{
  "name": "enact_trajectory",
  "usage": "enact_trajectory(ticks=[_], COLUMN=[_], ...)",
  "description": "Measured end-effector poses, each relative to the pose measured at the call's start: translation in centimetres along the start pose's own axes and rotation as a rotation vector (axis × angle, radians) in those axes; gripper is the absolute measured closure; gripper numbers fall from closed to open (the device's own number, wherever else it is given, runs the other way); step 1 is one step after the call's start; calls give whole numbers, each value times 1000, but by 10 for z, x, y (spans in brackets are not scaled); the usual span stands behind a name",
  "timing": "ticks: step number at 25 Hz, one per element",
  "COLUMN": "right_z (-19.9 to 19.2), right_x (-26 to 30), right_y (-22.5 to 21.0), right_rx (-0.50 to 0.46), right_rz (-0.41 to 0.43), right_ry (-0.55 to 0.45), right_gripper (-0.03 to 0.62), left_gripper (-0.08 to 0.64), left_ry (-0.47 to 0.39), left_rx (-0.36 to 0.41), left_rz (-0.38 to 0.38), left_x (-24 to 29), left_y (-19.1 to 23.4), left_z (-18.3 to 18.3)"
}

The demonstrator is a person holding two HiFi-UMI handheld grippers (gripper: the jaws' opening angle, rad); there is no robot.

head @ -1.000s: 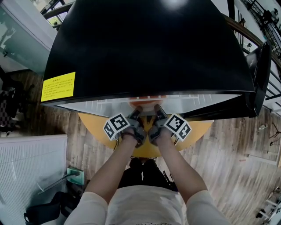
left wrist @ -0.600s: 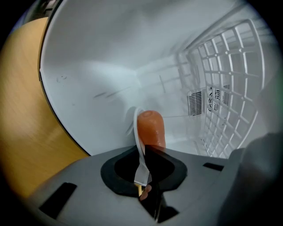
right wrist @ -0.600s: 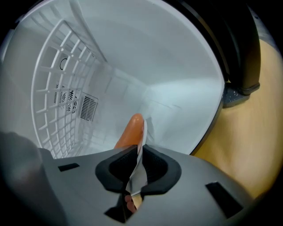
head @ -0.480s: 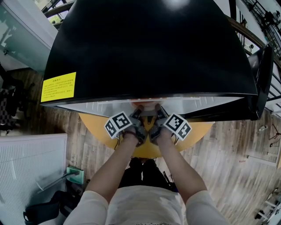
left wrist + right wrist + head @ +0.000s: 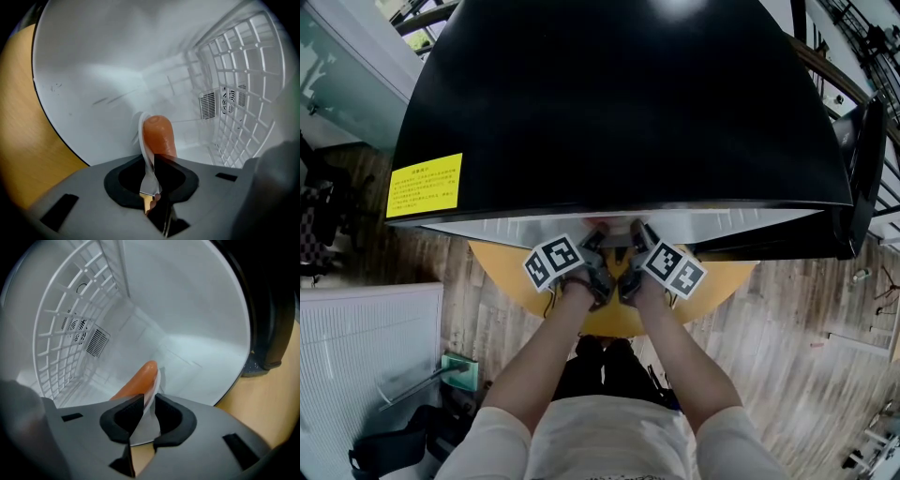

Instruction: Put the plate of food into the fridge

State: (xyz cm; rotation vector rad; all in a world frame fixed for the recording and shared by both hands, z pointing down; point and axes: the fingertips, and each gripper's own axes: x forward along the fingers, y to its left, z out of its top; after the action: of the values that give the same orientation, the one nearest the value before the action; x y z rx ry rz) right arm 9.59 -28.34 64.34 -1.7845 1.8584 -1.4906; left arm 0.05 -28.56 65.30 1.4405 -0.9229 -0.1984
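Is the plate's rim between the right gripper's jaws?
Yes: that gripper's view shows the rim of the white plate between the jaws of the right gripper.

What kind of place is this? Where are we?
An indoor room, hard to say which kind: a small black fridge stands on a round yellow table over a wooden plank floor. Both gripper views look into the fridge, at its white wire rack.

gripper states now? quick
Left gripper: fingers have just been opening, plate rim between them; whether they press it cannot be told.
Right gripper: closed on the plate rim.
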Motion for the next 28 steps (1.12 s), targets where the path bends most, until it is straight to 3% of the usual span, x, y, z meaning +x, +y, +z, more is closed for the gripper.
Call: enact_trajectory(ticks=[9, 13, 17, 28], right_z=[2, 1, 1, 2], right_x=[-1, -1, -1, 3], right_y=[-4, -9, -11, -17], right_rx=[-68, -58, -64, -44], right_rz=[-46, -51, -62, -69], right_ry=[-5, -5, -1, -14], right_gripper=[505, 505, 505, 518], left_gripper=[425, 419, 419, 419], left_ry=[54, 86, 132, 167], left_rx=[-61, -62, -113, -93], left_rz=[-33, -25, -27, 14], left_x=[1, 1, 1, -8], left_y=[-4, -1, 2, 15], left_z=[-4, -9, -16, -25])
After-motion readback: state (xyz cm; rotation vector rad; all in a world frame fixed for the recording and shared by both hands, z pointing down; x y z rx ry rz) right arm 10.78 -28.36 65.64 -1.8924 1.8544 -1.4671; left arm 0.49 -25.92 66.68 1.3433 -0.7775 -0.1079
